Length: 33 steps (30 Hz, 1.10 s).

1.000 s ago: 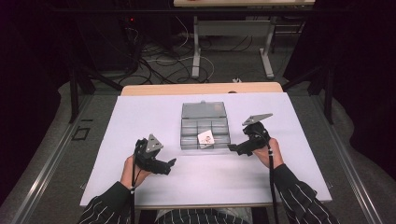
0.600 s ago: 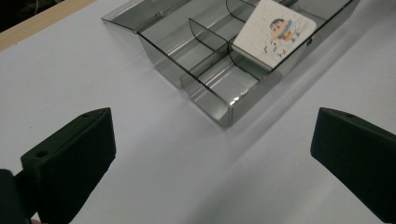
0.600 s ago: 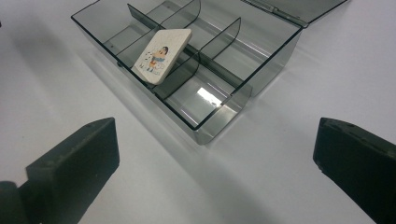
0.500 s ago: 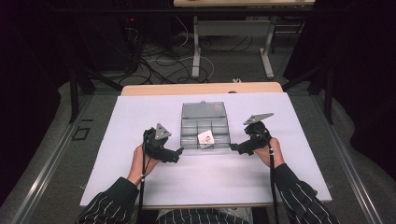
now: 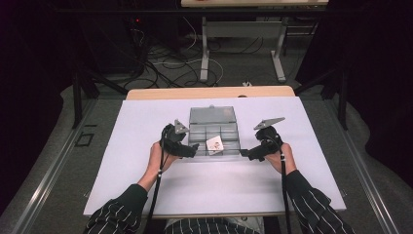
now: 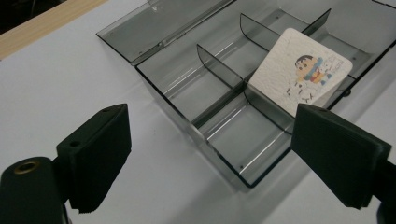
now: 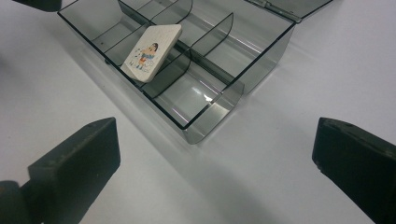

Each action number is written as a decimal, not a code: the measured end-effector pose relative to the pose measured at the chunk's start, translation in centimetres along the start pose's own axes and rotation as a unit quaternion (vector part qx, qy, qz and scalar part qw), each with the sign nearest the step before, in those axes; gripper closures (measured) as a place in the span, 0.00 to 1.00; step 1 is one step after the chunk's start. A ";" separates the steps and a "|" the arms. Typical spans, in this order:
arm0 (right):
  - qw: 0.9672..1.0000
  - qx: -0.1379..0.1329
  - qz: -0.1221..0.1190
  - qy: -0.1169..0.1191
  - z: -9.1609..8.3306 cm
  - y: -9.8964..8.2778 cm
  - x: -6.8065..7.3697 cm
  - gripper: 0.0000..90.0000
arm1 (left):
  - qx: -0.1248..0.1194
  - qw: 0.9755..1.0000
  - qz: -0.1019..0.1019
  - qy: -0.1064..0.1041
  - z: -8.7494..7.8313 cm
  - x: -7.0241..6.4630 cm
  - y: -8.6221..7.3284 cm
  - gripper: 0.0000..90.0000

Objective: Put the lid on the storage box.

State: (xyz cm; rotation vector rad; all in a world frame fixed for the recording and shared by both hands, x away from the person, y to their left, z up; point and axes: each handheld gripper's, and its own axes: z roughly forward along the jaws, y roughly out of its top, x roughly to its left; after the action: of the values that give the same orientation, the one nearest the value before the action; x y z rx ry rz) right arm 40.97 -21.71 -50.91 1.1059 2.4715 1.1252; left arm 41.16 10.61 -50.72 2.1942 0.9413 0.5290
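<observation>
A smoky clear divided box [image 5: 228, 133] lies mid-table, its lid [image 5: 212, 115] folded open behind it. A square white card with a cartoon print [image 5: 214, 144] leans tilted across the dividers in the front row [image 6: 301, 74] [image 7: 152, 46]. My left gripper [image 5: 193, 148] sits at the box's front left corner, jaws open and empty [image 6: 212, 154]. My right gripper [image 5: 246, 154] is at the front right corner, just short of the box wall [image 7: 210, 123], its jaws also wide open and empty [image 7: 215, 158].
The box rests on a white sheet [image 5: 146, 126] covering the table, with a wooden strip [image 5: 209, 92] along the far edge. Beyond the table are cables and desk legs [image 5: 204, 53] on the floor. The other gripper's jaw [image 7: 37, 3] shows at the top left of the right gripper view.
My left gripper has moved up and to the right from the front left of the sheet to the box's front left corner. The right gripper has barely shifted.
</observation>
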 end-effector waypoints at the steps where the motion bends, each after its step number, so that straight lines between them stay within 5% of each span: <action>1: 1.000 0.000 0.000 -0.001 0.0 0.0 0.0 0.01 | -0.001 1.000 -0.001 -0.002 0.2 0.0 0.2 0.17; 20: 1.000 -0.003 -0.007 -0.005 -0.1 0.2 0.0 0.03 | 0.015 0.999 -0.012 -0.036 4.7 -0.9 2.0 0.63; 33: 1.000 -0.007 -0.016 -0.010 0.0 0.2 0.0 0.06 | 0.019 0.998 -0.014 -0.058 6.2 -0.9 1.9 0.83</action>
State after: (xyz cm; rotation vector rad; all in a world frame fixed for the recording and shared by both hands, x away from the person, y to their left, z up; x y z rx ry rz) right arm 41.08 -21.64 -50.72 1.0649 2.4533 1.1158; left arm 45.09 6.32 -53.69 2.2155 0.9253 0.3684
